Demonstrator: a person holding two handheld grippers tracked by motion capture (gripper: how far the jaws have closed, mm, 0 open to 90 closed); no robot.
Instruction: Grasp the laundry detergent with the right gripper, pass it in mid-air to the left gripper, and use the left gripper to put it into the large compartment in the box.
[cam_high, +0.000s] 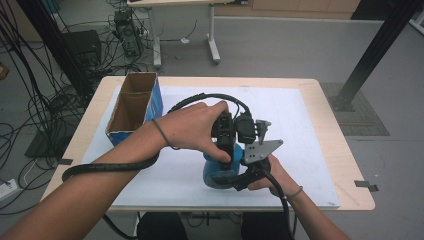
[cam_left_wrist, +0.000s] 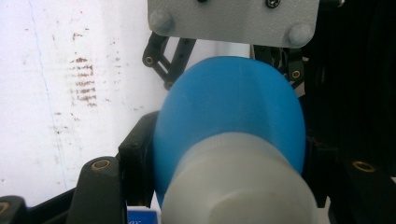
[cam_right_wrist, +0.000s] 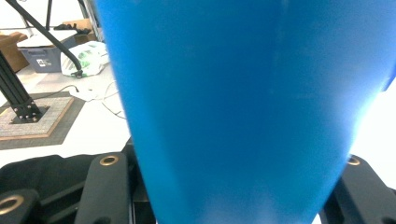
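My left hand (cam_high: 192, 127) reaches in from the lower left, forearm angled across the table, and holds the left gripper (cam_high: 225, 142) pointing downward. My right hand (cam_high: 270, 175) comes in from below, holding the right gripper (cam_high: 245, 172) low and level. Both pairs of jaws are closed against a load between them.

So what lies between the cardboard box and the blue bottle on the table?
In the high view, the left hand and its forearm cross the white mat between the cardboard box and the blue bottle.
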